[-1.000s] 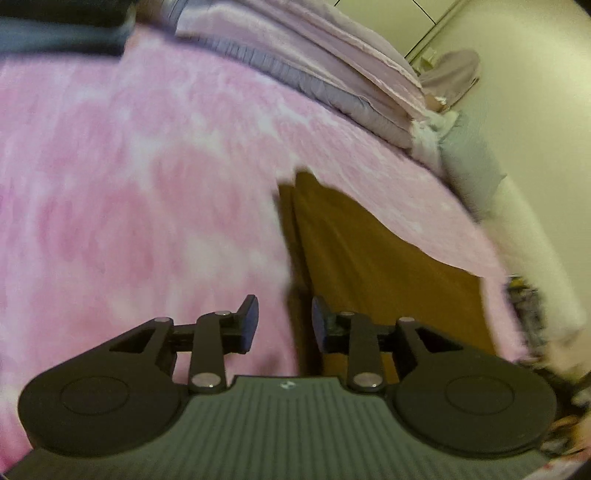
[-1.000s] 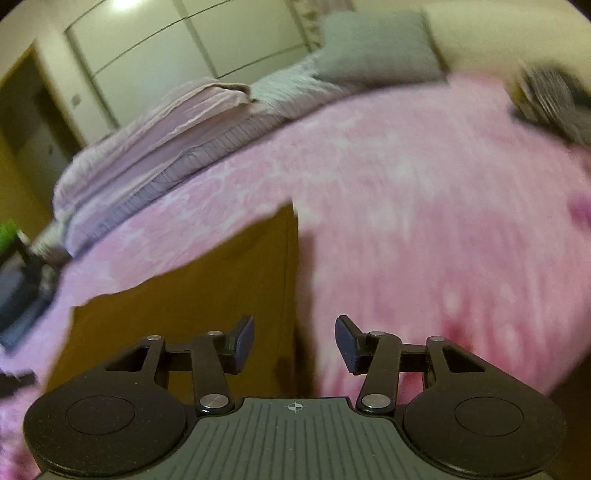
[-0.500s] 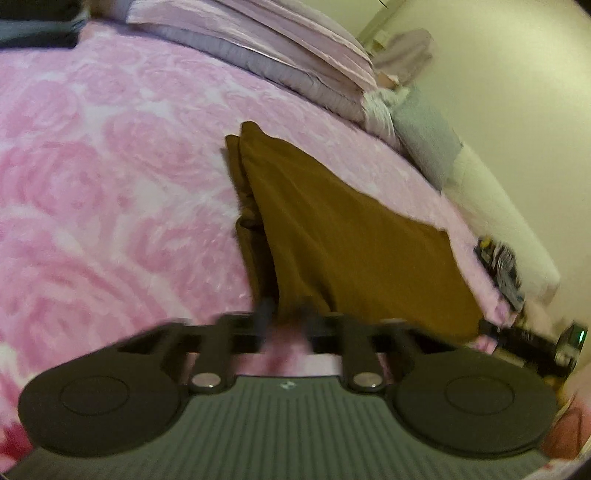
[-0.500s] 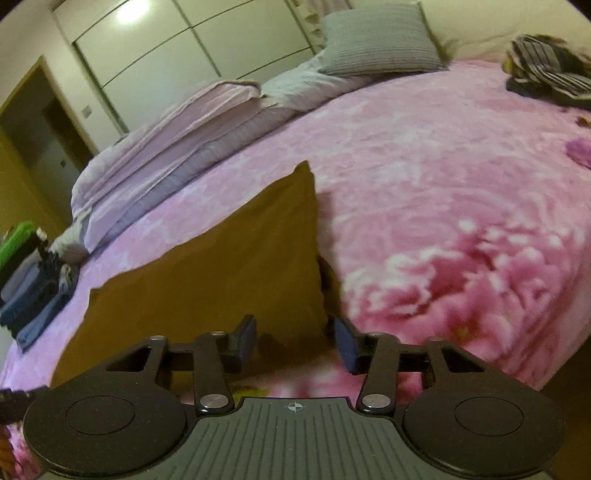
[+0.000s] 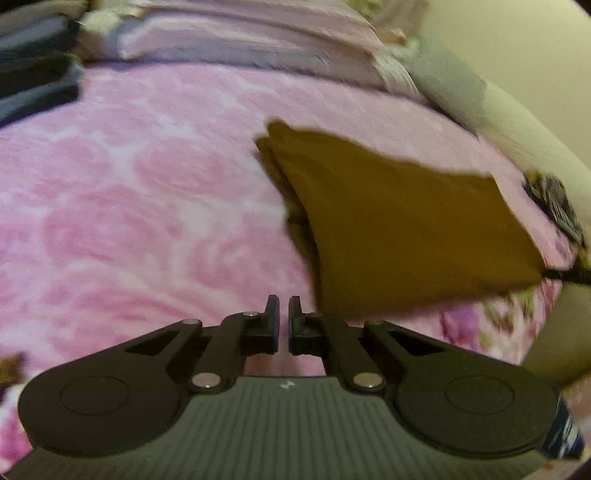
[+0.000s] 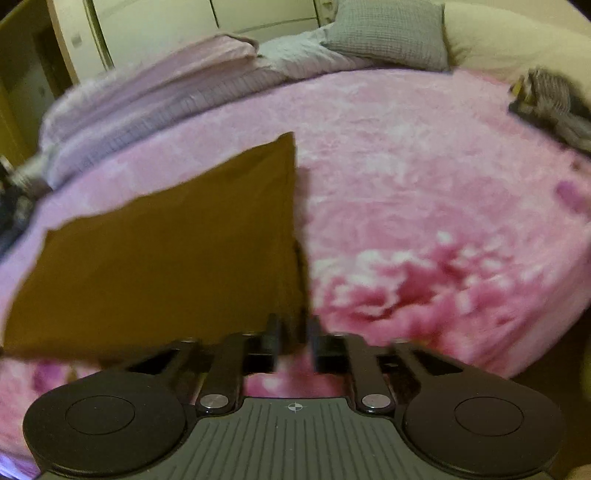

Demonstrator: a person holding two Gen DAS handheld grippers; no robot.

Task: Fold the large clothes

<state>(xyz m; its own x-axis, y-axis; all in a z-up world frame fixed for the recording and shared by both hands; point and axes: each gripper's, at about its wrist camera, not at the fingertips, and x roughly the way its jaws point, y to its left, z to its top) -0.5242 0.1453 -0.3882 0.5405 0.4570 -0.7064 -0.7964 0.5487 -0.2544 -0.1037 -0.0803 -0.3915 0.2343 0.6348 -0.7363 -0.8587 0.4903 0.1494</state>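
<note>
A brown garment (image 5: 399, 229) lies folded flat on the pink floral blanket (image 5: 147, 206); in the right wrist view the garment (image 6: 173, 258) fills the left half. My left gripper (image 5: 283, 314) hovers over bare blanket just left of the garment's near edge, shut with nothing between its fingers. At the garment's near right corner is my right gripper (image 6: 295, 332). Its fingers are motion-blurred with a narrow gap, and the dark folded edge of the garment runs down to that gap. Whether the fingers touch the cloth is unclear.
Folded lilac bedding (image 6: 147, 92) and a grey pillow (image 6: 388, 33) lie along the far side of the bed. A striped pile of clothes (image 6: 550, 103) sits at the right edge. Dark folded items (image 5: 33, 74) lie at the far left.
Both grippers have pulled back from the garment, which now lies flat. The left one went from open to shut. The right one's jaws have narrowed from wide open.
</note>
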